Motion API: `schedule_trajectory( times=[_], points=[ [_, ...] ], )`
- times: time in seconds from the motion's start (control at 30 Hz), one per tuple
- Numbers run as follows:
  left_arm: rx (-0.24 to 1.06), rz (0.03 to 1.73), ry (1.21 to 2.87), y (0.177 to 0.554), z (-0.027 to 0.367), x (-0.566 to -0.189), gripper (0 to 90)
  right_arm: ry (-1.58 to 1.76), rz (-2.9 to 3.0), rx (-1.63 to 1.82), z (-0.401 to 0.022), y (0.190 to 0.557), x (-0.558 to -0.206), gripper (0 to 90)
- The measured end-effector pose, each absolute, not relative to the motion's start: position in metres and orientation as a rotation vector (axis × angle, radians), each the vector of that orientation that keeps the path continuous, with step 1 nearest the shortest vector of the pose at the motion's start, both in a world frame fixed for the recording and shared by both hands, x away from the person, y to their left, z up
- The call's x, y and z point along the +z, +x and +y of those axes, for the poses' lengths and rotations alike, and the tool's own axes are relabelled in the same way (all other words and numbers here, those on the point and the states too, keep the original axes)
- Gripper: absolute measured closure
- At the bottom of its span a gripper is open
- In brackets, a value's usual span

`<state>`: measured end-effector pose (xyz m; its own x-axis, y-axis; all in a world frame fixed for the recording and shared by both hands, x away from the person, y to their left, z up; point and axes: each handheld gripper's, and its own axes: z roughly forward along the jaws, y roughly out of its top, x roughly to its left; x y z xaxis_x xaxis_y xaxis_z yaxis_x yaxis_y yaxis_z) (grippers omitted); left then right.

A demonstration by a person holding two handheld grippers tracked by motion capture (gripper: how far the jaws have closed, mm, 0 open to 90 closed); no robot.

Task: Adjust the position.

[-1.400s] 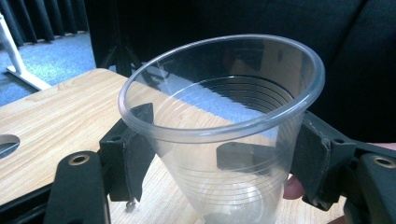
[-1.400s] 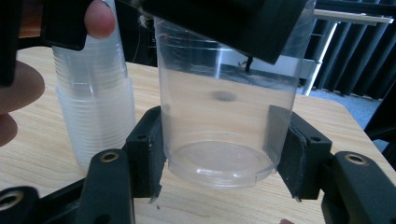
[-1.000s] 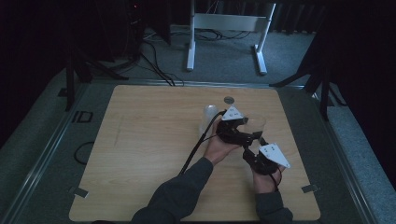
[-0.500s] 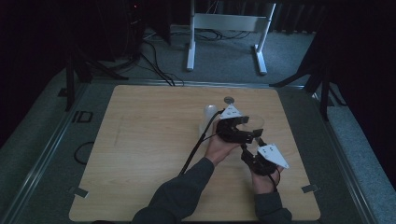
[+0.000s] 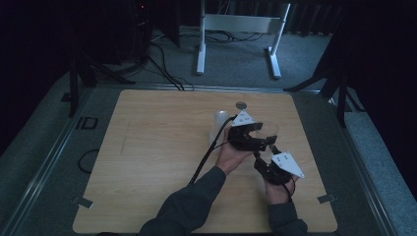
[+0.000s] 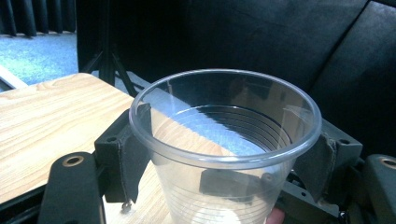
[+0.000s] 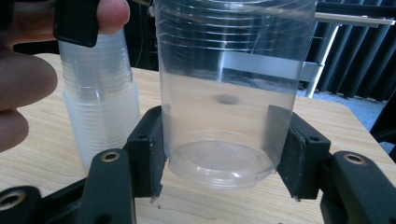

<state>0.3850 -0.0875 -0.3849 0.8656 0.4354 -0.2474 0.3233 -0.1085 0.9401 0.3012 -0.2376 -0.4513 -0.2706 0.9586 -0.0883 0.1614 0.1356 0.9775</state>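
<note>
The right hand-held gripper (image 7: 219,163) is clamped on the base of a clear plastic cup (image 7: 224,93) at frame centre; the left hand-held gripper (image 6: 224,154), jaws just closing, brackets its rim. Light, thin and crushable, it wants gentle grips. A cup stack (image 7: 100,116) stands left on the tabletop (image 7: 42,163).

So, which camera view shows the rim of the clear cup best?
The left gripper view: the clear cup shows its whole round rim. The right gripper view shows its base and wall; the high view shows it small and dim.
</note>
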Motion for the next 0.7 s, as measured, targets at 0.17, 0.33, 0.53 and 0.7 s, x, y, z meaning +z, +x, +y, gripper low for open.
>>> schedule_trajectory(
  times=[0.17,0.33,0.53,0.7],
  points=[
    [0.112,0.584,1.713,0.3843,-0.0880,-0.3850,27.0,1.116,1.591,1.224,-0.2378,0.3012,-0.4515,41.4],
    [0.151,0.572,1.721,0.3821,-0.0887,-0.3844,27.5,1.116,1.606,1.231,-0.2383,0.3020,-0.4514,38.7],
    [0.179,0.579,1.718,0.3824,-0.0867,-0.3835,27.5,1.120,1.623,1.226,-0.2373,0.3027,-0.4520,31.5],
    [0.214,0.582,1.720,0.3826,-0.0857,-0.3834,27.7,1.121,1.609,1.229,-0.2393,0.3020,-0.4505,29.3]
  ],
)
